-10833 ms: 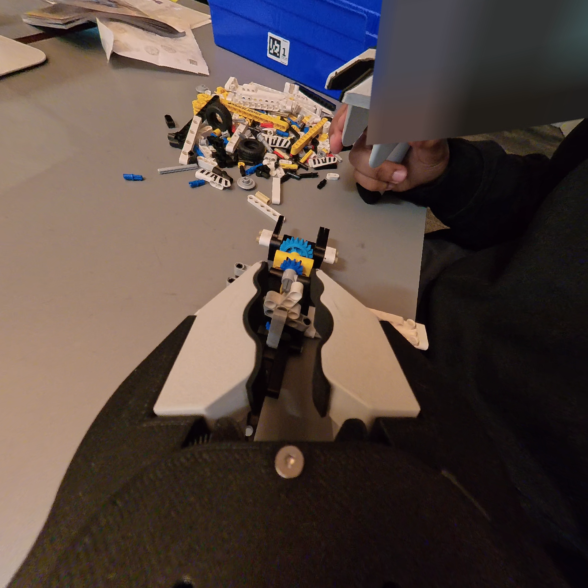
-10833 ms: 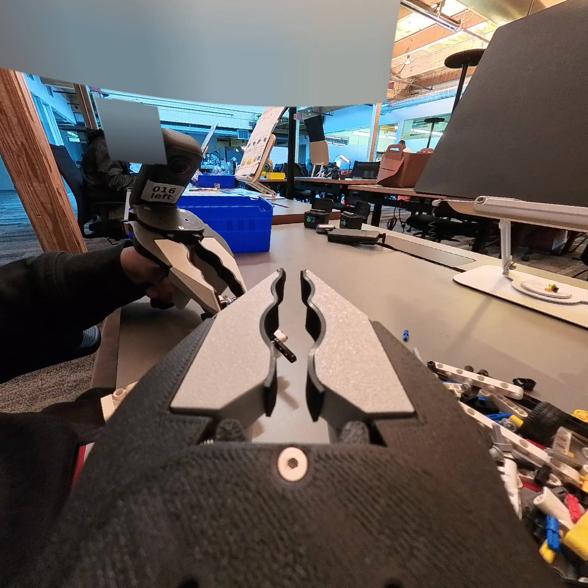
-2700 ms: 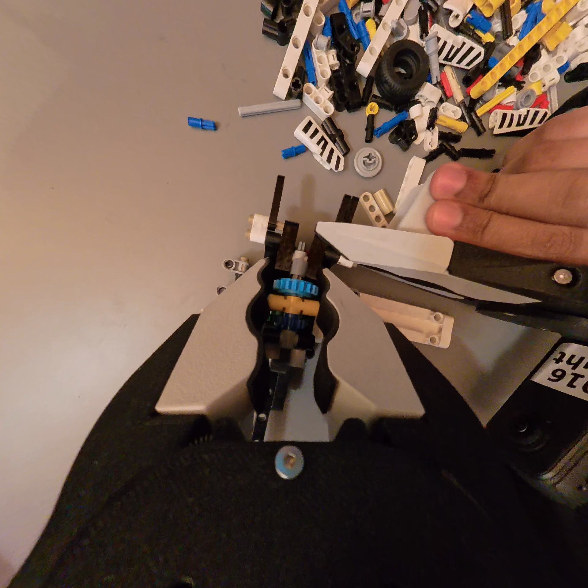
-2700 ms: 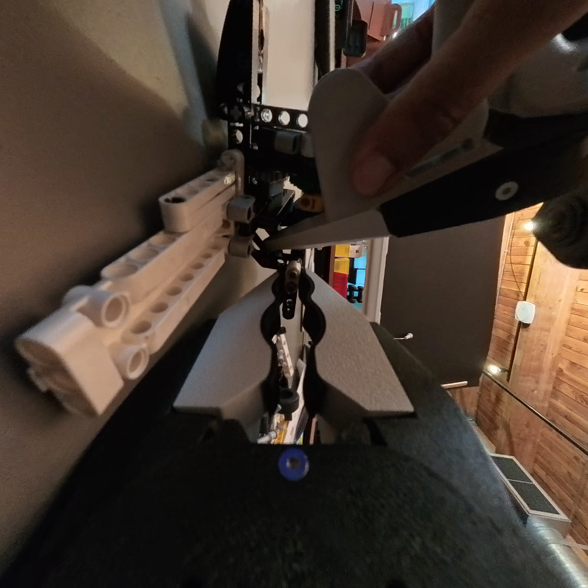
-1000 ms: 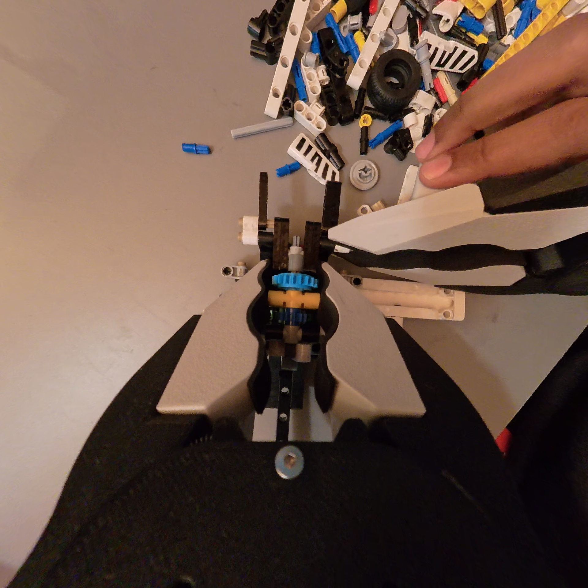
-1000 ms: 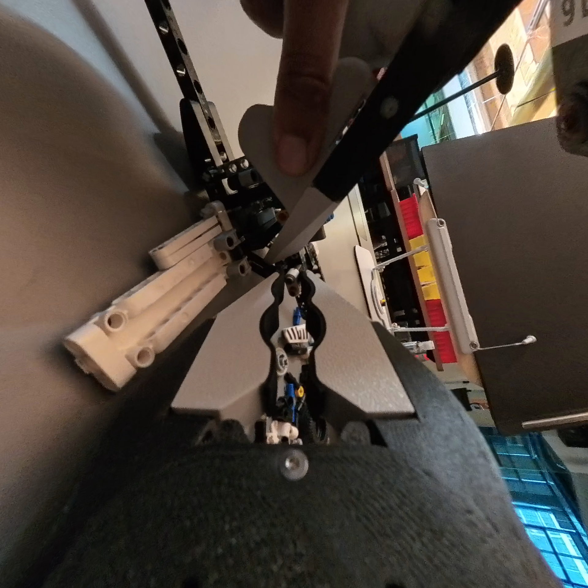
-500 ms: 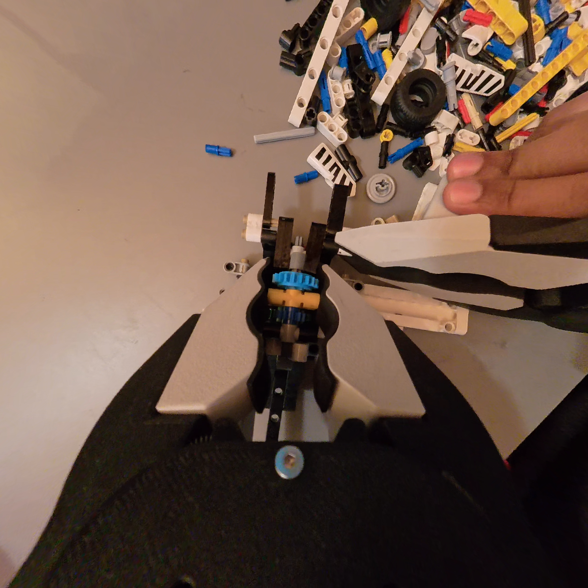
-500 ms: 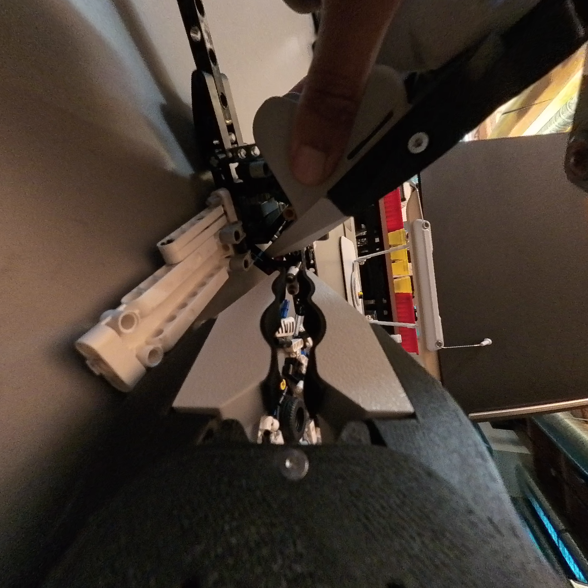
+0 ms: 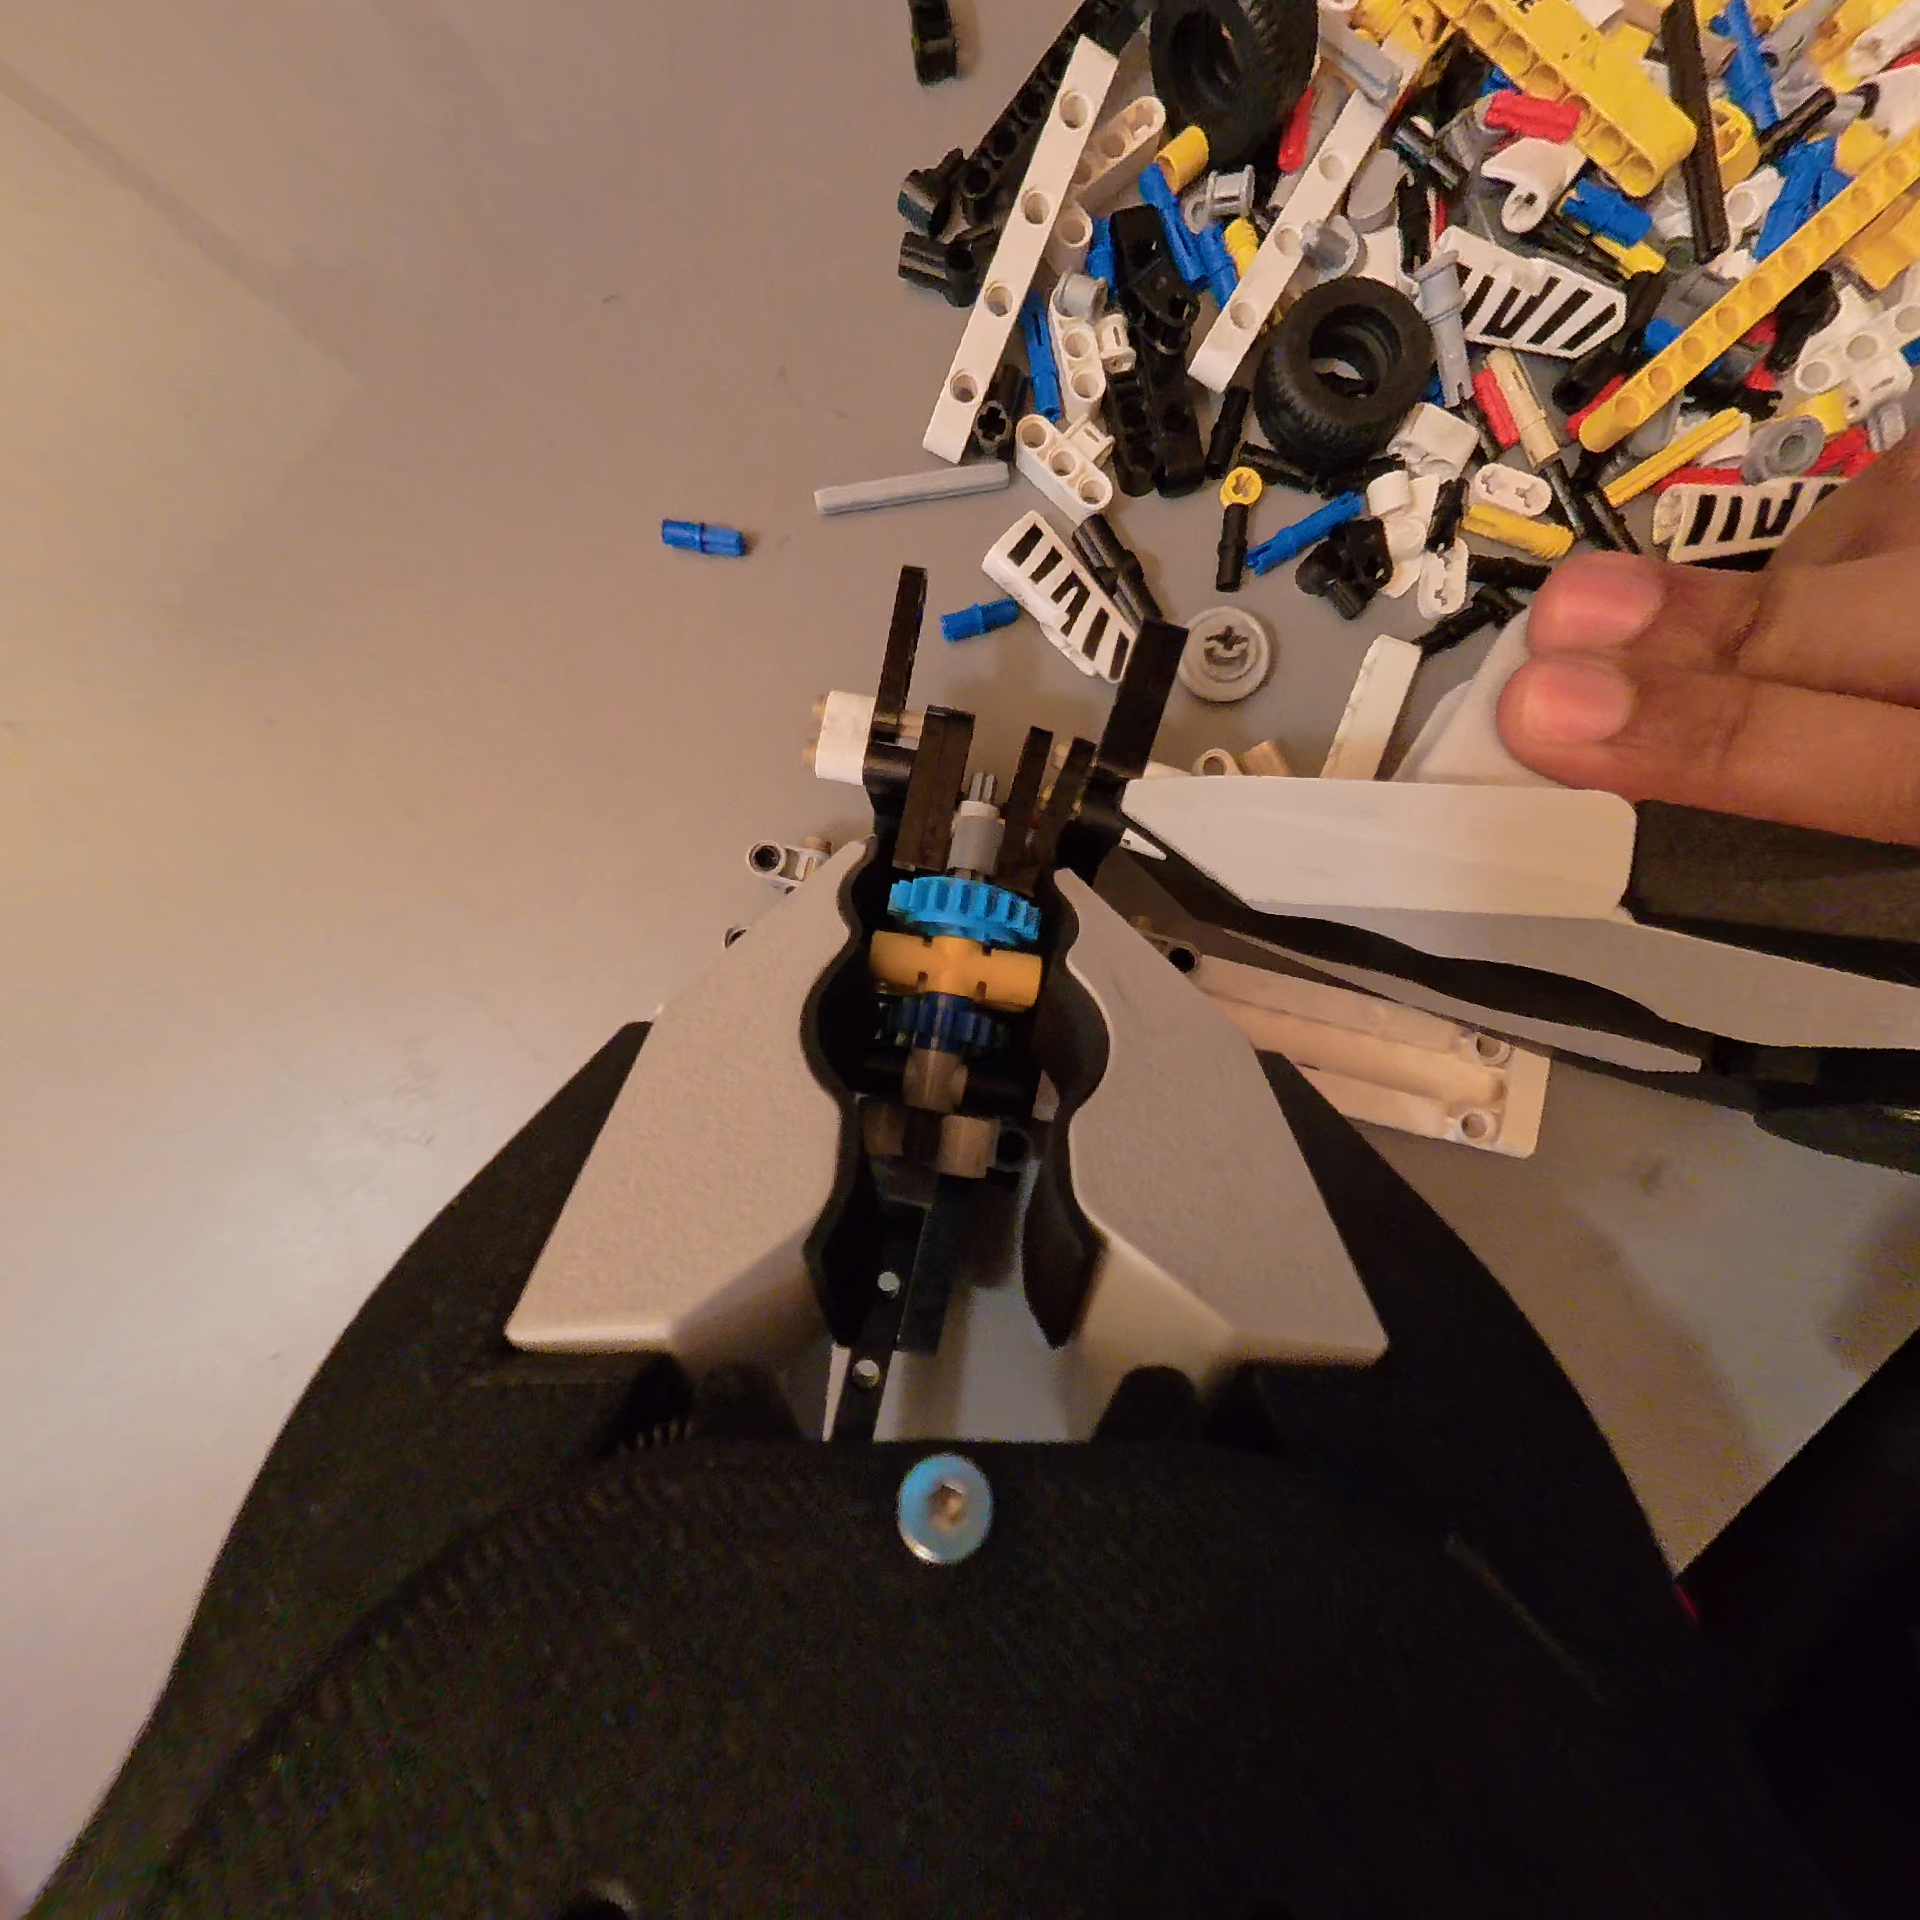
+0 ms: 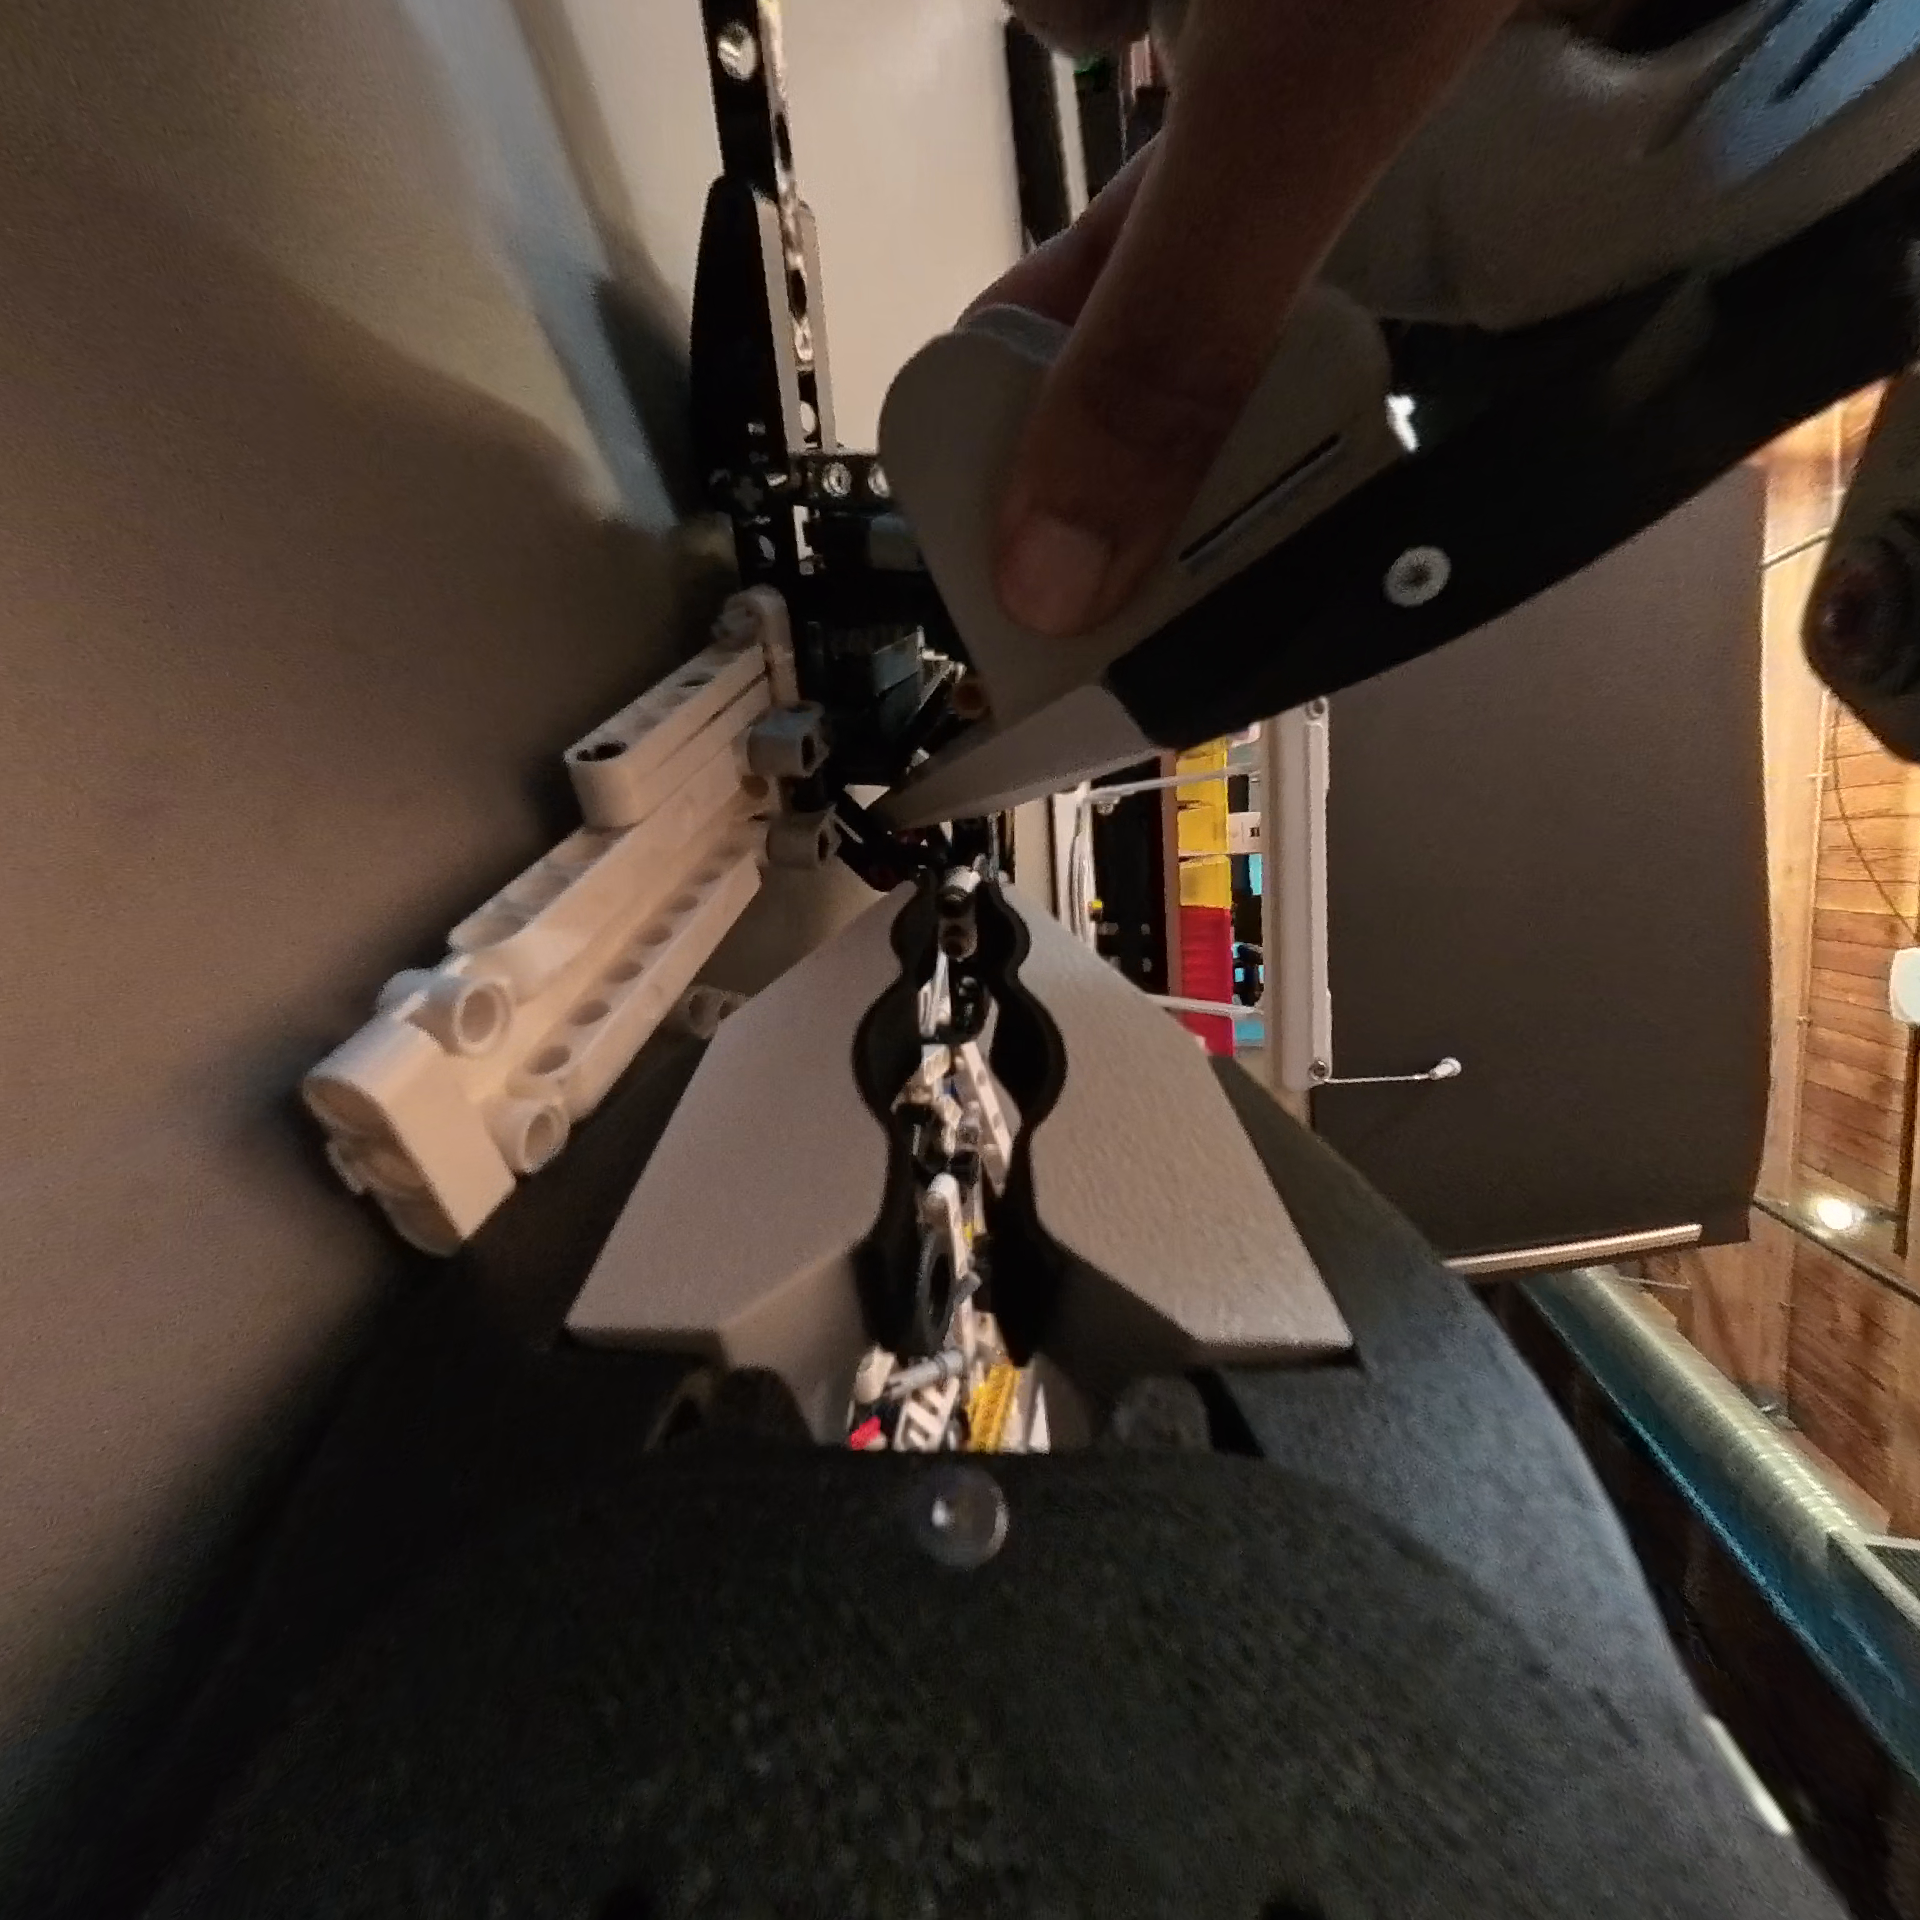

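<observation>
My left gripper [image 9: 954, 883], low in the centre of the left wrist frame, was closed partway around a small gear assembly [image 9: 951, 961], its pads pressing the sides of the black frame that carried a blue gear and a yellow block. Two black beams of that assembly stuck out past the fingertips toward the upper middle of the frame.

My right gripper [image 9: 1138, 821] came in from the right edge of that frame, a hand [image 9: 1704, 686] resting on its white finger, and its tips met the right side of the assembly. In the right wrist frame its jaws were nearly closed on a small black pin [image 10: 956, 914] at the tips, right against the assembly's black edge.

A white beam piece [image 9: 1371, 1070] lay on the grey desk [image 9: 364, 520] just under the right gripper. A loose pile of parts [image 9: 1351, 260] filled the upper right, and a lone blue pin [image 9: 703, 537] lay apart to its left.
</observation>
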Motion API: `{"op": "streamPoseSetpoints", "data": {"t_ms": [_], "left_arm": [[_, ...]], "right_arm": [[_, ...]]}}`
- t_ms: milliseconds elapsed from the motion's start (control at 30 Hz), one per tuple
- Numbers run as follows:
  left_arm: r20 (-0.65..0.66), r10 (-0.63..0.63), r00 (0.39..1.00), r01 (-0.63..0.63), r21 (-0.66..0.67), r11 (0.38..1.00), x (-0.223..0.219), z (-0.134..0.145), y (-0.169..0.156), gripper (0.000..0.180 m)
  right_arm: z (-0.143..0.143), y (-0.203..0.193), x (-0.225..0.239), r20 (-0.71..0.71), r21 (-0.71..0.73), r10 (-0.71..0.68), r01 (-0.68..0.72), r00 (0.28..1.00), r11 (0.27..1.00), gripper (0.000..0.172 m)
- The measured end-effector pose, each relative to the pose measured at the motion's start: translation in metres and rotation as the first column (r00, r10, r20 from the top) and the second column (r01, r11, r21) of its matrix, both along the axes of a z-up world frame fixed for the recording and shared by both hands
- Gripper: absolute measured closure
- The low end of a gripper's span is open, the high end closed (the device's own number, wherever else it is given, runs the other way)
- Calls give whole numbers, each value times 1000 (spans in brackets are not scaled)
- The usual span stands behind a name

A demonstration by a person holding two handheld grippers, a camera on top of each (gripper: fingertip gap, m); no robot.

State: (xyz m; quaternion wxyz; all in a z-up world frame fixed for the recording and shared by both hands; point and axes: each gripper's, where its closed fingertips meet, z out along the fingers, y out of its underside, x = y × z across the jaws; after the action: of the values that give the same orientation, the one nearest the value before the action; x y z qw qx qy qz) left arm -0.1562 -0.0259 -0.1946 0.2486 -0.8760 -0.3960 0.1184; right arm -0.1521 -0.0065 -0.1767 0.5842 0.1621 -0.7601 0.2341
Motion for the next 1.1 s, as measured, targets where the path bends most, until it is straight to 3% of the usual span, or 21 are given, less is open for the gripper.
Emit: {"op": "streamPoseSetpoints", "data": {"t_ms": [133, 200, 233, 333, 700, 733, 767, 800, 833, 933, 1100], "left_arm": [[16, -10, 1000, 9, 5, 1000, 2, 0, 4, 154], [16, -13, 1000, 13, 12, 1000, 2, 0, 5, 154], [17, -15, 1000, 14, 23, 1000, 2, 0, 6, 154], [28, -25, 999, 24, 22, 999, 2, 0, 7, 153], [27, -47, 999, 46, 36, 998, 5, 1, 15, 153], [-2, -13, 1000, 13, -2, 1000, 0, 0, 8, 153], [-116, 78, 990, -94, -133, 987, -23, 1, -26, 154], [-31, 137, 990, -138, -10, 990, -24, 1, -32, 155], [56, 147, 987, -152, 88, 985, -20, 3, -31, 155], [10, 84, 996, -83, -34, 996, -16, 0, -33, 155], [4, 46, 999, -47, 75, 996, -13, 6, -32, 154]], "right_arm": [[0, 4, 2, 62, -54, -21, 24, 998, 998, 165], [1, 5, 2, 237, -185, 6, 39, 972, 982, 165], [1, 6, 3, 235, -186, 16, 29, 972, 982, 165], [0, 7, 5, 60, -62, 26, -22, 998, 998, 166], [2, 16, 22, -15, -17, 36, -36, 999, 999, 168], [-3, 15, 32, 7, 1, 78, -78, 997, 997, 172], [-7, 14, 48, -6, 23, 120, -120, 993, 992, 172], [-6, 13, 62, -24, 14, 152, -151, 988, 988, 172], [-2, 16, 63, -4, -35, 147, -147, 989, 989, 172], [11, 18, 43, 91, -167, 103, -86, 991, 982, 172], [29, 14, 21, 216, -327, 126, -50, 968, 944, 172]]}}
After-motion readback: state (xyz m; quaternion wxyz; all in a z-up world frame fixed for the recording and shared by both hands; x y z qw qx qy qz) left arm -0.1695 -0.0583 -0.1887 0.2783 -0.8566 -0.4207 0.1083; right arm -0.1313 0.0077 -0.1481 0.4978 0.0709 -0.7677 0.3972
